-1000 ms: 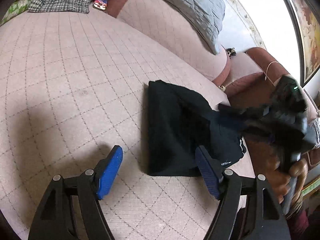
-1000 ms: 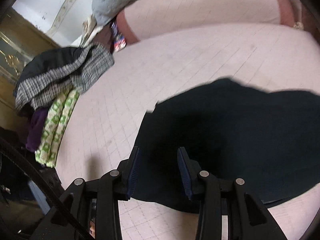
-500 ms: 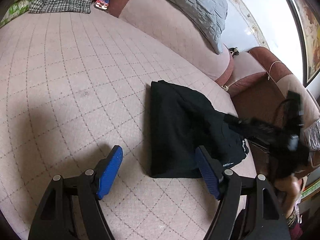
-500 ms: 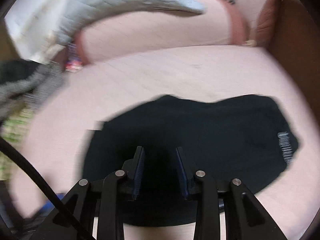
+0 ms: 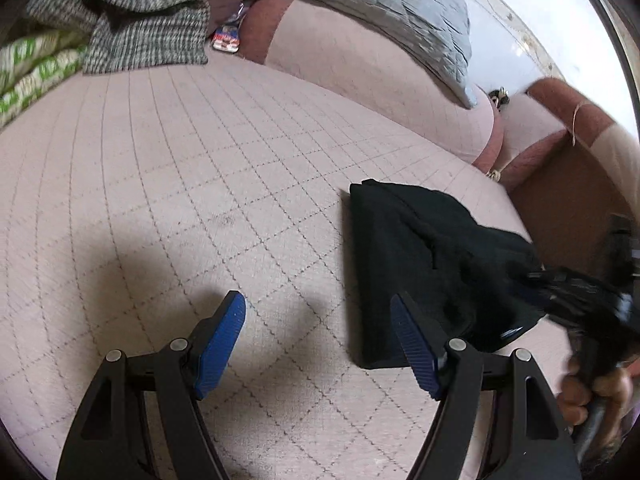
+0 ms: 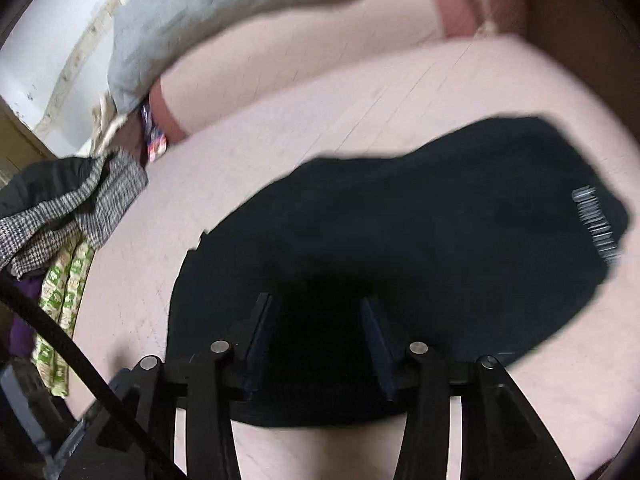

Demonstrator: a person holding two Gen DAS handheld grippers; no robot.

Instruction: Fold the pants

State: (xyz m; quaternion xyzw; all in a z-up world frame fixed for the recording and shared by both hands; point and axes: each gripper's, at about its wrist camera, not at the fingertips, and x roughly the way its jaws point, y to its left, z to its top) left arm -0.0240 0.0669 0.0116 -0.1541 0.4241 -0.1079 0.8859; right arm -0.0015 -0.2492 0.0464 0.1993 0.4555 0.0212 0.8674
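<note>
Right wrist view: the right gripper point(image 6: 316, 324), jaws just widening and holding nothing, hovers over the folded pants point(image 6: 400, 240); snagging cloth could undo the fold.

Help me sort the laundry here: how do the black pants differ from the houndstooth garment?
The black pants are plain and dark; the houndstooth garment is checked in black and white. The pants lie folded flat, alone on the pink quilted sofa seat; the houndstooth garment is rumpled atop a clothes pile. Both rest on that seat.

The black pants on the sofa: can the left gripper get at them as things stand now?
Probably yes. The left gripper is open over bare cushion, the black pants lie just beside its right finger, and nothing stands between them.
</note>
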